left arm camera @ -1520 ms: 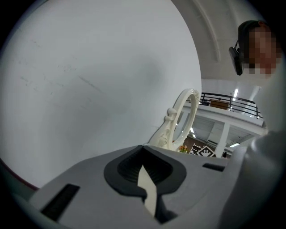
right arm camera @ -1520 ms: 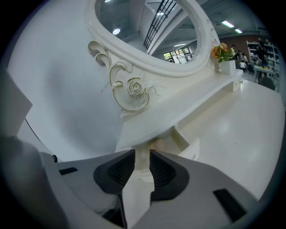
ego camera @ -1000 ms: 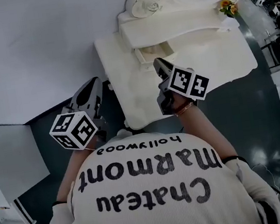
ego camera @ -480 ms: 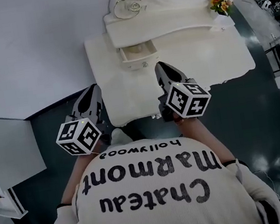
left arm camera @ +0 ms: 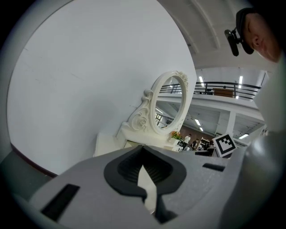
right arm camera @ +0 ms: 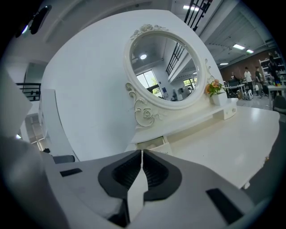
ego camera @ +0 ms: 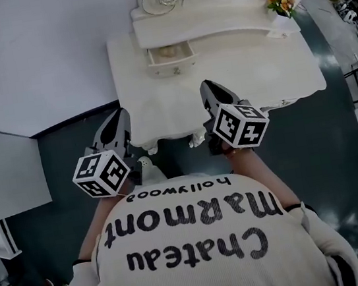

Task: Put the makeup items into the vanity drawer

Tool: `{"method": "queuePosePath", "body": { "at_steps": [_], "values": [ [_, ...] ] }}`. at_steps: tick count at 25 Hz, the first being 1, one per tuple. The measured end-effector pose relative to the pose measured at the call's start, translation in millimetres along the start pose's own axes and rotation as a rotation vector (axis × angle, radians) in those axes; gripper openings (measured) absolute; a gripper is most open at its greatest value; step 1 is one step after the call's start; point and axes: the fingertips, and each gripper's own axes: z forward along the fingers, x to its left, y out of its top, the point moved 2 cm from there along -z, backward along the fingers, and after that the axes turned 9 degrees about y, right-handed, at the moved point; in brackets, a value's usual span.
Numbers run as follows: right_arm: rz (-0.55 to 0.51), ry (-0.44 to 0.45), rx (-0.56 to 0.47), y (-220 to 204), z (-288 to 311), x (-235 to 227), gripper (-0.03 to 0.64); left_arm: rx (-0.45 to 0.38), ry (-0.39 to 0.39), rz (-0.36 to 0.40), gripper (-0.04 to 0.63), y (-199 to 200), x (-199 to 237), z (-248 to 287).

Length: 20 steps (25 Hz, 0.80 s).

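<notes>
The white vanity table (ego camera: 261, 67) stands ahead with its oval mirror (right arm camera: 163, 67) at the back. A small drawer (ego camera: 170, 57) under the mirror shelf stands pulled out; its pale inside (right arm camera: 152, 143) shows nothing I can make out. No makeup item lies on the tabletop that I can see. My right gripper (ego camera: 207, 88) is shut and empty, over the table's front edge (right arm camera: 141, 153). My left gripper (ego camera: 119, 116) hangs over the dark floor just left of the table, jaws together (left arm camera: 143, 147) and empty.
A small pot of orange flowers (ego camera: 280, 2) sits at the right end of the mirror shelf. A white wall (ego camera: 32, 54) runs along the left. Dark floor (ego camera: 340, 148) surrounds the table, with shelving at the far right. My white sweater (ego camera: 193, 237) fills the foreground.
Both grippers have drawn back from the vanity. The right one was over the tabletop near the drawer and now sits at the front edge. The drawer looks farther away.
</notes>
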Motion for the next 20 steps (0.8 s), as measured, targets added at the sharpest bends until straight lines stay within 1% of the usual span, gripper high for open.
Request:
{"method": "queuePosePath", "body": {
  "at_steps": [8,20],
  "values": [
    [0.002,0.027,0.02,-17.2,-24.8,-1.5,0.037,-0.025,0.033,-0.008,0.008,-16.9,-13.7,-27.5],
    [-0.002,0.02,0.06,-48.1,-69.6,-4.4,0.037,-0.028,0.052,-0.025,0.008,-48.3,-33.1,-64.7]
  ]
}}
